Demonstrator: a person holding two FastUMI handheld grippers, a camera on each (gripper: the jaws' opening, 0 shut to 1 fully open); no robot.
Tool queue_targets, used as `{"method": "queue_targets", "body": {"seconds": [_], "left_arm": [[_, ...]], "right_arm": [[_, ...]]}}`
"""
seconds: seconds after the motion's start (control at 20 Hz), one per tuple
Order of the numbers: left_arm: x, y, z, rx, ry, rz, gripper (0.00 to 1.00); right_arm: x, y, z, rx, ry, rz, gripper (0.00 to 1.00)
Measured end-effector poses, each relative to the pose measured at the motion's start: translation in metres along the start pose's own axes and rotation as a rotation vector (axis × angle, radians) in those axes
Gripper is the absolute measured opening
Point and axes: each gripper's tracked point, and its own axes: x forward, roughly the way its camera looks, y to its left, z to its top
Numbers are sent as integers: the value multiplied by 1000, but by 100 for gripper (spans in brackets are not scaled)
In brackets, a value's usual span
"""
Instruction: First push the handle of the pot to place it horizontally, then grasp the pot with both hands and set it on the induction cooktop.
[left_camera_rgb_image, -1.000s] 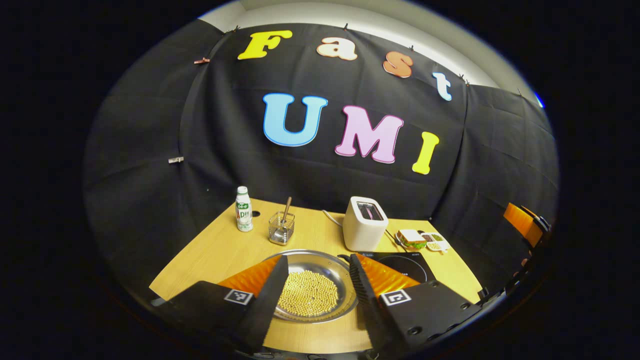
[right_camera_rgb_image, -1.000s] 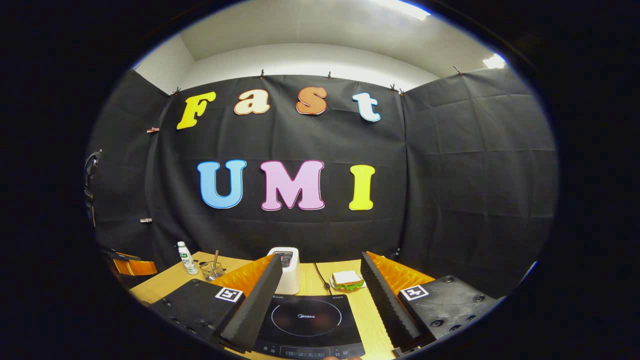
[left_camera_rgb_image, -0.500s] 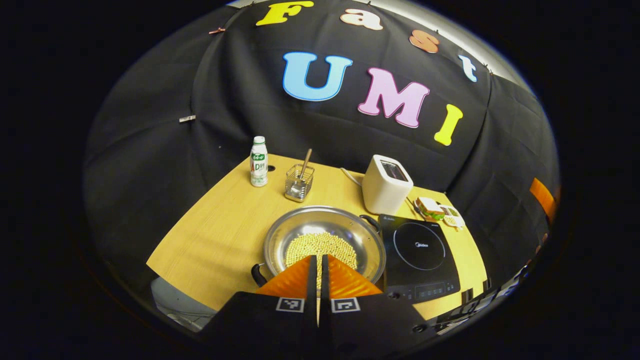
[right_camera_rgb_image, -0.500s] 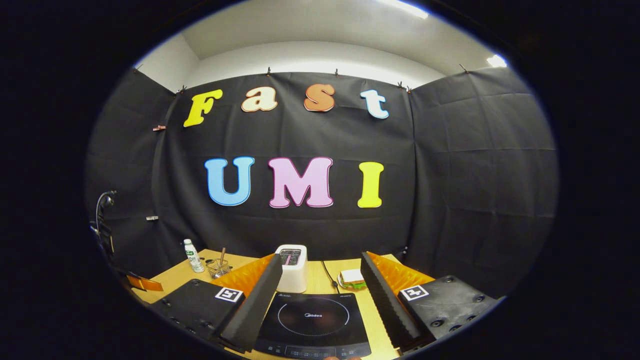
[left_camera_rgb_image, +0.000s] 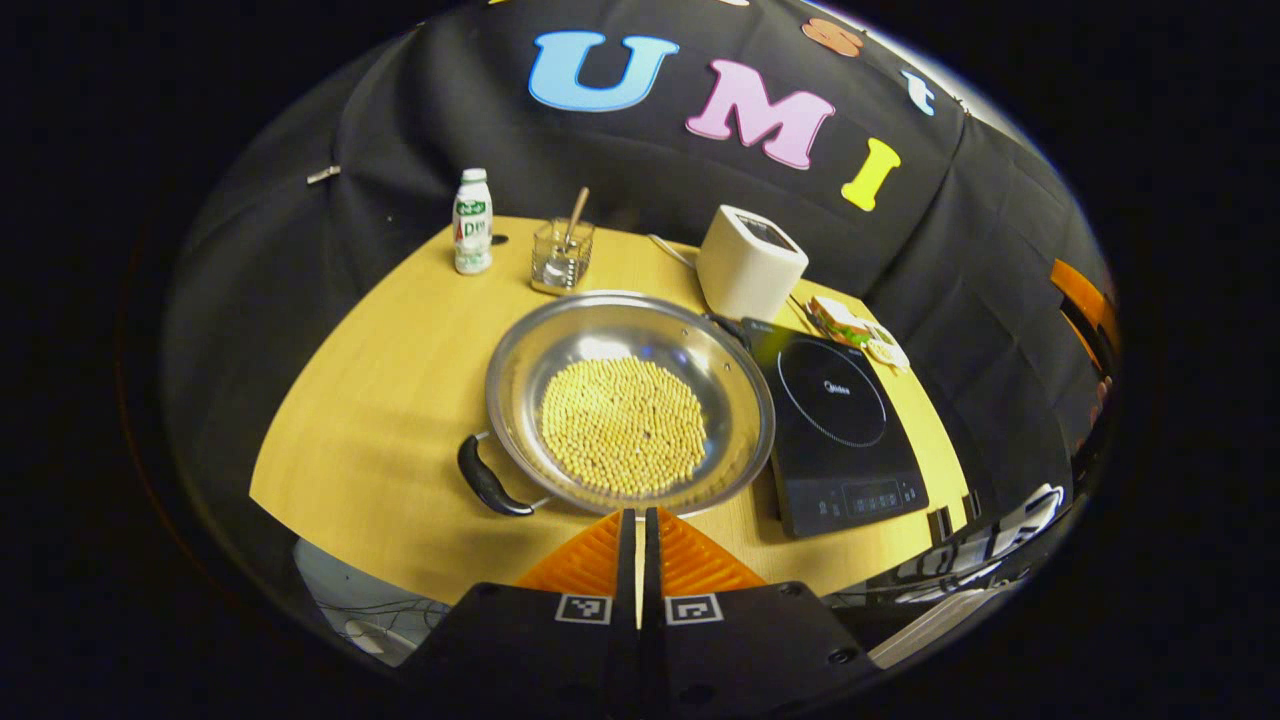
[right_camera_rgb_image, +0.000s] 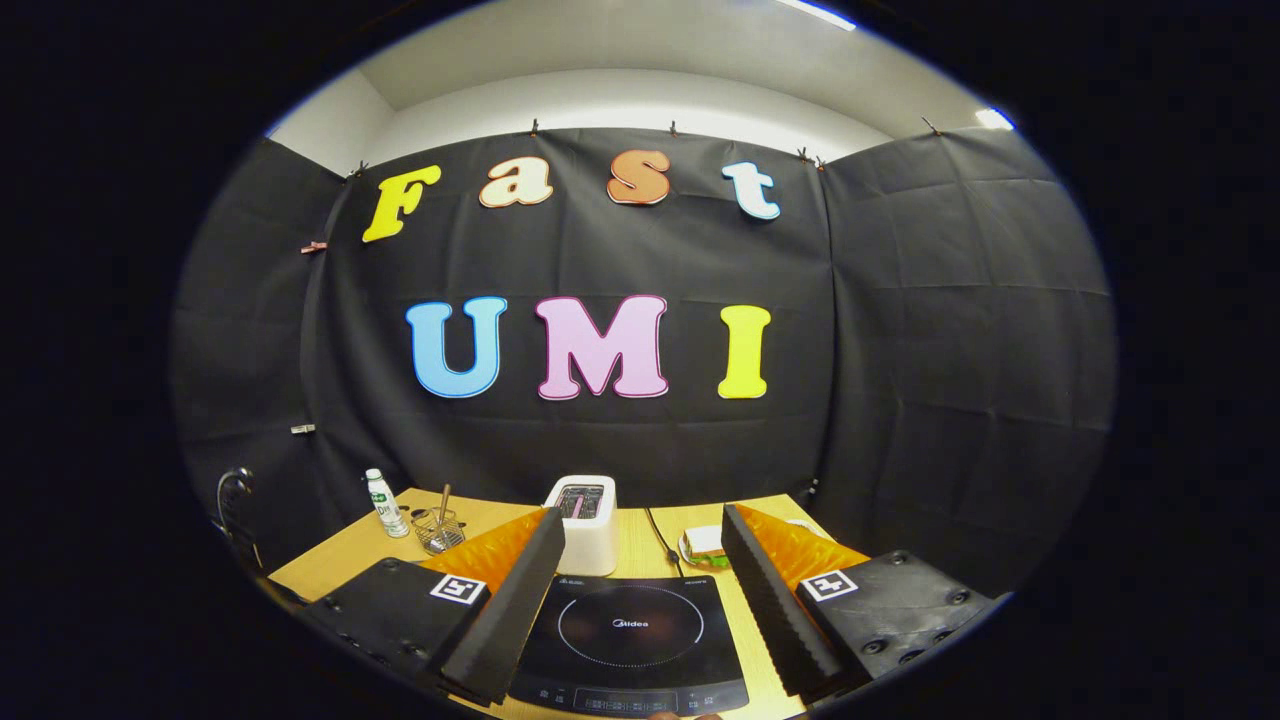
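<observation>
In the left gripper view, the left gripper (left_camera_rgb_image: 637, 520) hung over the near edge of the wooden table (left_camera_rgb_image: 400, 400), its fingers pressed together with nothing between them. Just beyond their tips sat the pot (left_camera_rgb_image: 628, 405), wide and shallow, with a layer of yellow beans (left_camera_rgb_image: 624, 425) in it. One black handle (left_camera_rgb_image: 487, 478) pointed to the near left; the other lay at the far rim, beside the toaster (left_camera_rgb_image: 750, 262). The cooktop (left_camera_rgb_image: 835, 420) lay just right of the pot. A bottle (left_camera_rgb_image: 472, 221) and a wire basket (left_camera_rgb_image: 561, 256) stood farther back.

In the right gripper view, the right gripper (right_camera_rgb_image: 640, 575) had its fingers spread wide, holding nothing, with the cooktop (right_camera_rgb_image: 630, 640) between them.
</observation>
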Motion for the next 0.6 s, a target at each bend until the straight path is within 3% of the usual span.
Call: {"method": "queue_targets", "body": {"seconds": [0.2, 0.45, 0.6], "left_arm": [[15, 13, -22, 20, 73, -2, 5], [38, 46, -31, 80, 150, 60, 5], [45, 53, -28, 61, 169, 58, 5]], "right_arm": [[-3, -2, -16, 10, 43, -12, 98], [-5, -3, -30, 24, 88, -23, 98], [-3, -5, -36, 18, 109, -38, 98]]}}
